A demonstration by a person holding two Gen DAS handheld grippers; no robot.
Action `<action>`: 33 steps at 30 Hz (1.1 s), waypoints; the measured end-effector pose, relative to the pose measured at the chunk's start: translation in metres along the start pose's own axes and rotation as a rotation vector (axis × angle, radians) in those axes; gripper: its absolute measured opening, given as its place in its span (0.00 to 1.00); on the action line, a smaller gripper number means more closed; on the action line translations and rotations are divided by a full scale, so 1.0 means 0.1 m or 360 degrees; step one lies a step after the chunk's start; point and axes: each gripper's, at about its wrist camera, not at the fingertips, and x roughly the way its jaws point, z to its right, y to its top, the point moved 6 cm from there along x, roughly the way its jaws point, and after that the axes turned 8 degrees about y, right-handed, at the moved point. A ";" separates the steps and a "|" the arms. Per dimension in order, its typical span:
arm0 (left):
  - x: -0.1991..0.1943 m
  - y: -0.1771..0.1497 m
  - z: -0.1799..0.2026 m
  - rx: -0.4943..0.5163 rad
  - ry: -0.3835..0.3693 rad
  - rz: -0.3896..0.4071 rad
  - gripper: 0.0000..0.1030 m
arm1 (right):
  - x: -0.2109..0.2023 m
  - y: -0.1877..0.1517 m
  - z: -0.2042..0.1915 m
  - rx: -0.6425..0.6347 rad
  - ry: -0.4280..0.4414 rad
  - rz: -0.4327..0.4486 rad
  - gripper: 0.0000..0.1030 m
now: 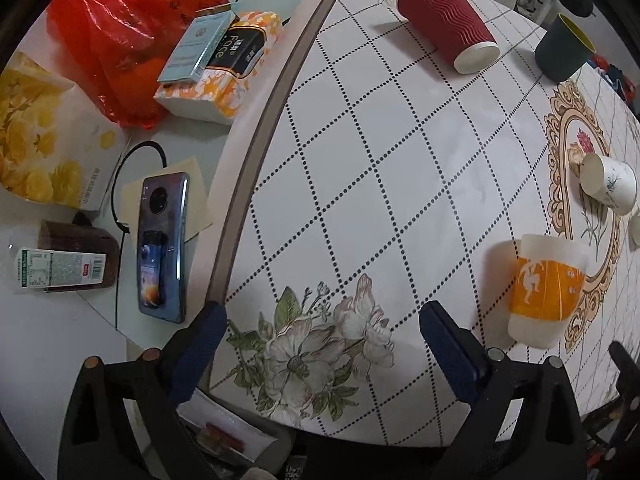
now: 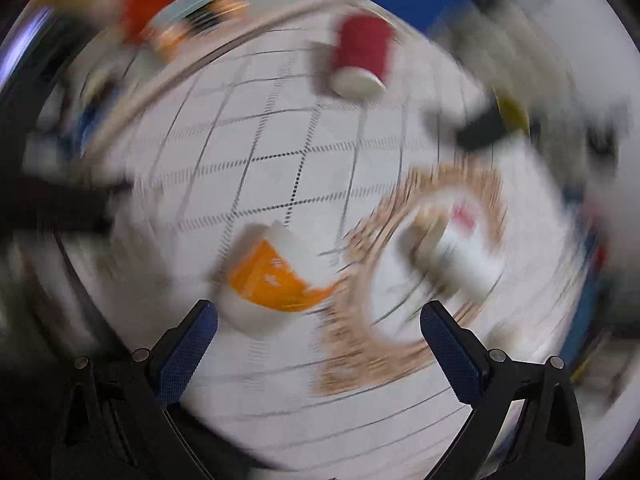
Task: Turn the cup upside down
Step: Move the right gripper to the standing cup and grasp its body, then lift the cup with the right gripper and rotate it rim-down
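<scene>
Several cups stand on the patterned tablecloth [image 1: 400, 152]. A white cup with an orange band [image 1: 540, 288] stands rim down near my left gripper [image 1: 320, 320], to its right. A red ribbed paper cup [image 1: 444, 20] stands rim down at the back. A dark blue cup with a yellow inside [image 1: 564, 48] stands upright. A small white cup [image 1: 608, 186] stands rim down at the right. My left gripper is open and empty. The right wrist view is blurred by motion; my right gripper [image 2: 320, 320] is open and empty above the orange cup [image 2: 272, 276] and the white cup [image 2: 460, 256].
Left of the cloth's brown border lie a phone [image 1: 164, 244] on a cable, a tissue pack [image 1: 224, 76] with a box on it, a red plastic bag [image 1: 120, 32], a yellow flowered bag [image 1: 44, 136] and a small carton [image 1: 60, 270].
</scene>
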 end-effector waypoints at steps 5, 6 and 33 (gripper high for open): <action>0.12 0.00 0.05 -0.0016 0.0018 -0.0009 0.96 | 0.11 -0.11 -0.35 -0.1066 -0.0394 -0.0105 1.00; 0.16 -0.01 0.05 -0.0022 0.0018 -0.0021 0.96 | 0.14 -0.15 -0.42 -0.1229 -0.0420 -0.0112 1.00; 0.84 -0.21 -0.04 -0.0109 -0.0016 -0.0217 0.97 | 1.32 -0.76 -0.51 -0.3691 -0.0829 -0.0357 0.93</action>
